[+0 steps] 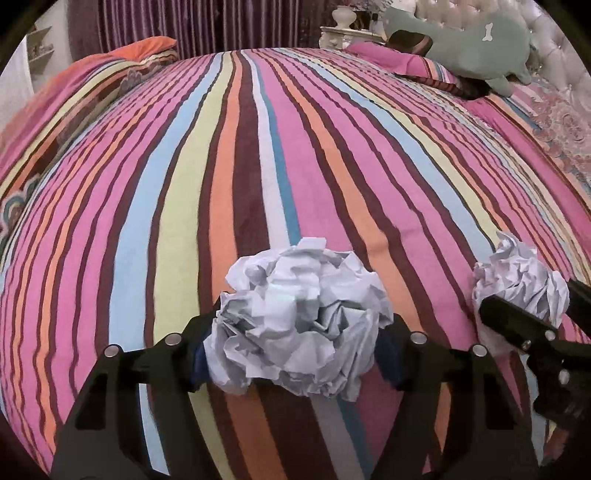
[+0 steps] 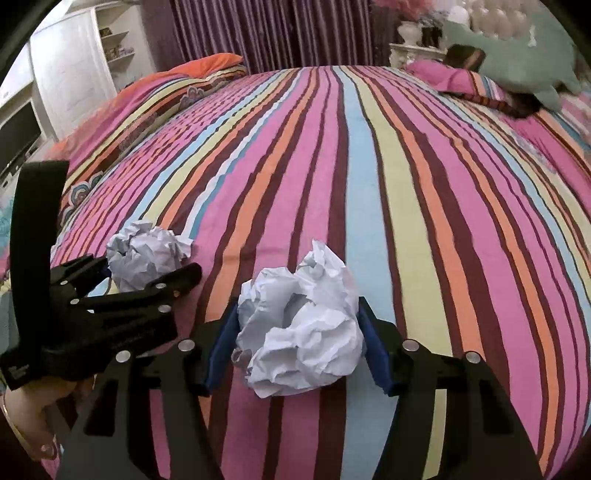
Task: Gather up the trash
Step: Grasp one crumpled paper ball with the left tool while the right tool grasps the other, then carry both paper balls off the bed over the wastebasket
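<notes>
Two crumpled white paper balls are over a striped bed cover (image 1: 258, 147). My left gripper (image 1: 295, 354) is shut on one paper ball (image 1: 299, 317), its blue pads pressed on both sides. My right gripper (image 2: 295, 343) is shut on the other paper ball (image 2: 303, 332). In the left wrist view the right gripper (image 1: 532, 314) shows at the right edge with its ball (image 1: 521, 277). In the right wrist view the left gripper (image 2: 147, 273) shows at the left with its ball (image 2: 147, 254).
Striped pillows (image 1: 122, 66) lie at the far left of the bed. A green plush toy (image 1: 465, 48) lies on a pink pillow (image 1: 399, 59) by the tufted headboard (image 1: 554, 48). Purple curtains (image 1: 207, 26), a white nightstand (image 1: 347, 35) and white shelves (image 2: 74, 66) stand behind.
</notes>
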Available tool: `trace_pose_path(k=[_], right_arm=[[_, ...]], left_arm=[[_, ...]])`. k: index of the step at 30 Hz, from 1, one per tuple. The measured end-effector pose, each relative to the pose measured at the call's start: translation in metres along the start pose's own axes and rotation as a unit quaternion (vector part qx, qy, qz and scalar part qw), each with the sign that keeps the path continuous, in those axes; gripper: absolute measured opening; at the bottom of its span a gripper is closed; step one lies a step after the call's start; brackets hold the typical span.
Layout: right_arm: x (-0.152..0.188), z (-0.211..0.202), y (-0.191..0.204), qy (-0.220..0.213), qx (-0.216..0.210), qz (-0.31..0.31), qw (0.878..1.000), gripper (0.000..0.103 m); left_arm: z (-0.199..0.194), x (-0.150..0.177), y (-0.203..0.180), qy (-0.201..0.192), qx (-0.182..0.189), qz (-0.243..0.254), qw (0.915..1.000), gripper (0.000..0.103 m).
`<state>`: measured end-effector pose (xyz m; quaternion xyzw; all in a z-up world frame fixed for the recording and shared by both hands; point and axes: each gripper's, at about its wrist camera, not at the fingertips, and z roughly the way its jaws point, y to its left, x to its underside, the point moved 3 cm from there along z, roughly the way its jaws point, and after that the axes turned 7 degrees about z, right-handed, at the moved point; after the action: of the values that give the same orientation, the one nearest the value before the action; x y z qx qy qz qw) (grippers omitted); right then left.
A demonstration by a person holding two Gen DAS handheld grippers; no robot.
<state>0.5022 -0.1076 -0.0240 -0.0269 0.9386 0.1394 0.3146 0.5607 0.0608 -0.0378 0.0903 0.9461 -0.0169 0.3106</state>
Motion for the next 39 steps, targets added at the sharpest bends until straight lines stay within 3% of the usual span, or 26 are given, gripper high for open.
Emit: trace_pose_path(k=[17, 39], right_arm=[[0.079, -0.089, 0.004, -0.012, -0.042, 0.041, 0.998, 0.058], [0.15, -0.154, 0.022, -0.014, -0.052, 0.042, 0.998, 0.058]], left_arm=[[-0.109, 0.108, -0.017, -0.019, 0.016, -0.017, 0.9995, 0.068], [-0.174, 0.189, -0.037, -0.023, 0.012, -0.016, 0.9995, 0.068]])
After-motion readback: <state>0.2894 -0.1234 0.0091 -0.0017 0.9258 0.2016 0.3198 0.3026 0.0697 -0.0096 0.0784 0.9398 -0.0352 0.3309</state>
